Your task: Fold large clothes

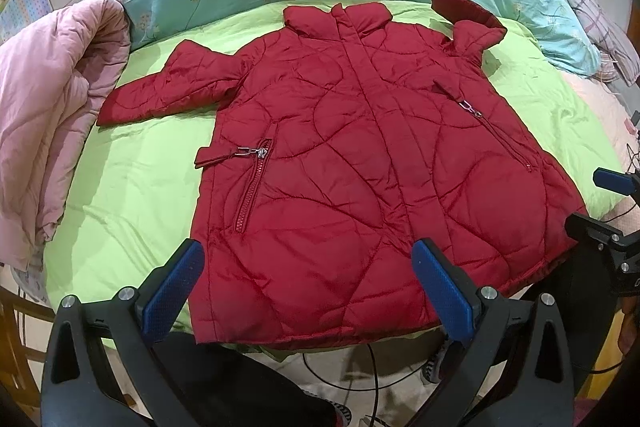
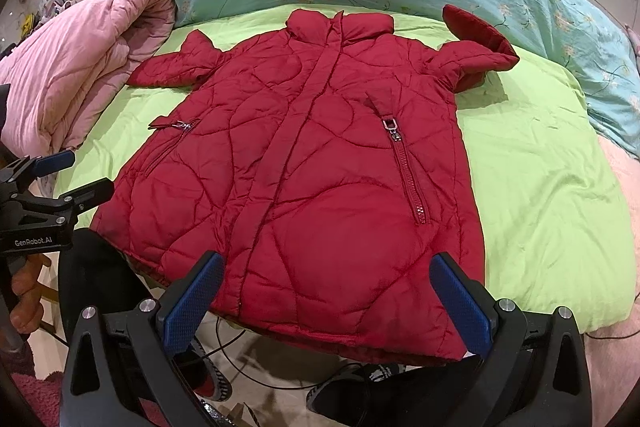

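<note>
The bed [image 1: 132, 187], under its green sheet, is carrying a red quilted coat [image 1: 340, 155] that is lying face up and spread flat, collar toward the far edge and hem hanging over the near edge. No fold is showing yet, so the whole job looks to be waiting: both sleeves, then the body. A pink quilt [image 1: 52, 99] is sitting bunched at the left edge. The left gripper [image 1: 308, 287] and right gripper [image 2: 328, 295] are hovering above the hem, jaws spread wide and holding nothing.
</note>
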### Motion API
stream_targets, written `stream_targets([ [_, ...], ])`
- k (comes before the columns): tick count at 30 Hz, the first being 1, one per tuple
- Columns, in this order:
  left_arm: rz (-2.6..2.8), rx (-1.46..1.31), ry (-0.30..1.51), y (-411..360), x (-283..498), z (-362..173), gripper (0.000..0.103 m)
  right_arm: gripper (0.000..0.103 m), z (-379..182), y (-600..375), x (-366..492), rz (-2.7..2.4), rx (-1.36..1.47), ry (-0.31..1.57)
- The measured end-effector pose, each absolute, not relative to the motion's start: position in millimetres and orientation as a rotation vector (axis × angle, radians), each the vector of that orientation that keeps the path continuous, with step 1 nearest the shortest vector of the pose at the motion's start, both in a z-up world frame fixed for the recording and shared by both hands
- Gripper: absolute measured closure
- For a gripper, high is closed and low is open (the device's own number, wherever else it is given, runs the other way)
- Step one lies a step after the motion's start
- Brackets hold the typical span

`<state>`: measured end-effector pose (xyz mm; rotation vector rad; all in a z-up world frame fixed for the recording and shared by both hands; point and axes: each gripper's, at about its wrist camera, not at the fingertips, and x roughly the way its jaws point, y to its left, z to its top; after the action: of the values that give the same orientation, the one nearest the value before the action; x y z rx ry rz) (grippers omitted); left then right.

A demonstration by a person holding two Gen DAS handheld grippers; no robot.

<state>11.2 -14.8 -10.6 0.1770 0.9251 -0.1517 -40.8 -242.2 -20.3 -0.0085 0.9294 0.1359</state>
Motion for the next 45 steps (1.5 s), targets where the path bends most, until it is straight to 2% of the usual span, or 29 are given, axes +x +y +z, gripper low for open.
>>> stream_targets([
  [45,-0.151,0.171,0.923,-15.8,12.0,-8.1,0.0,0.0,-17.7,-242.1,-40.3,0.14,-0.004,0.922],
])
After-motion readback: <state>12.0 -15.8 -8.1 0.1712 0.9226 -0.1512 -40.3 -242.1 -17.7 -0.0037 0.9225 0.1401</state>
